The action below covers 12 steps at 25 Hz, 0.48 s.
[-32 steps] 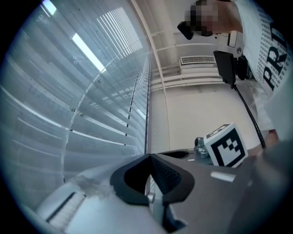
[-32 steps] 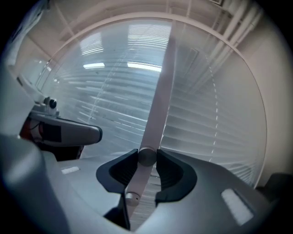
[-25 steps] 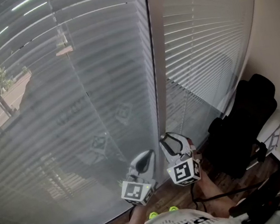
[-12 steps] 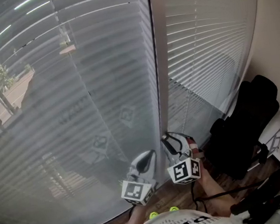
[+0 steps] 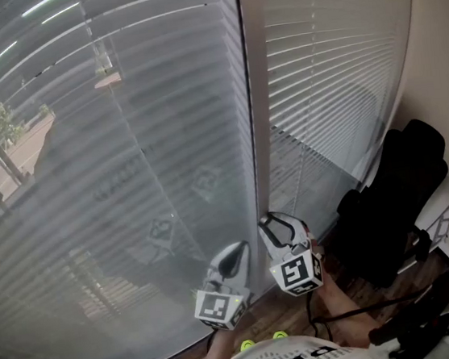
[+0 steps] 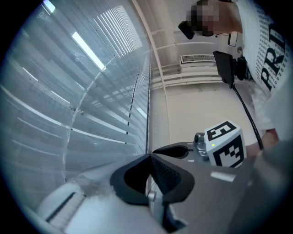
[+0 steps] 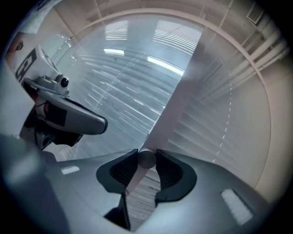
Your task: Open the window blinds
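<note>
I'm just closing my right gripper (image 7: 146,154) onto the round grey blind-wand end (image 7: 147,160), before the pale window post (image 5: 256,130). My left gripper (image 6: 149,156) is hanging pinched together, empty, left of that post.

I see the wand (image 7: 146,158) between the jaws of my right gripper (image 5: 277,223), left gripper (image 5: 235,251) just left, blinds (image 5: 123,146) ahead, chair (image 5: 389,195) at right

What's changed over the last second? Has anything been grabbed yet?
The jaws of the right gripper have just been closing around the round knob between them, and both pads now seem to touch it. Neither hand visibly moved. The left gripper stays shut with nothing in it, and the blinds look as they did.
</note>
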Each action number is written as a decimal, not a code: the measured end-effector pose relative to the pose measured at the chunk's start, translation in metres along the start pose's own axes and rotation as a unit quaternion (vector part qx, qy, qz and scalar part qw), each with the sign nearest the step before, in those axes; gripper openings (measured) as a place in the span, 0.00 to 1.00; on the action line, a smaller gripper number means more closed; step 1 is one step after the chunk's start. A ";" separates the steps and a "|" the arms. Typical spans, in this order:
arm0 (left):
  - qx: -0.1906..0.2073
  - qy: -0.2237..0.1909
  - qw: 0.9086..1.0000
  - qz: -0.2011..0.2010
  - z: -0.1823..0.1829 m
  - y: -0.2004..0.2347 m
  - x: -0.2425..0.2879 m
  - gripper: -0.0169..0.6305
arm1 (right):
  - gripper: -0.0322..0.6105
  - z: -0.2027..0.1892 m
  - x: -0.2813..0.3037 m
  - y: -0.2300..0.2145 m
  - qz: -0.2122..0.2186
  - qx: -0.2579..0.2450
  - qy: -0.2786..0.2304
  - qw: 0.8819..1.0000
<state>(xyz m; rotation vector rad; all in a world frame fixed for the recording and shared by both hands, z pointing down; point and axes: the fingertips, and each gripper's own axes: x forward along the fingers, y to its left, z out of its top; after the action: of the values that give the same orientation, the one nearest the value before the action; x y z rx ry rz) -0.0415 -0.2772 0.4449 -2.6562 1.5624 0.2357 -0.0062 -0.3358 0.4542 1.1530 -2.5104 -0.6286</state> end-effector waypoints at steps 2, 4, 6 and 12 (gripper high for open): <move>0.002 0.001 1.000 0.002 0.001 0.002 0.000 0.02 | 0.26 0.000 0.000 -0.001 0.000 0.026 -0.003 1.000; 0.007 0.007 1.000 0.006 0.000 0.004 -0.001 0.02 | 0.26 -0.001 0.000 -0.002 -0.001 0.046 -0.006 0.999; 0.004 0.001 1.000 0.002 0.000 0.004 -0.001 0.02 | 0.26 -0.001 0.000 -0.002 -0.003 0.057 -0.008 0.998; 0.007 0.007 1.000 0.002 -0.004 0.005 -0.001 0.02 | 0.26 -0.002 0.000 -0.004 -0.005 0.104 -0.015 0.994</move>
<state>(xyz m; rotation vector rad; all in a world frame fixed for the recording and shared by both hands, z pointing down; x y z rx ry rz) -0.0458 -0.2787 0.4493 -2.6500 1.5681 0.2061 -0.0026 -0.3389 0.4539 1.2340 -2.6473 -0.3952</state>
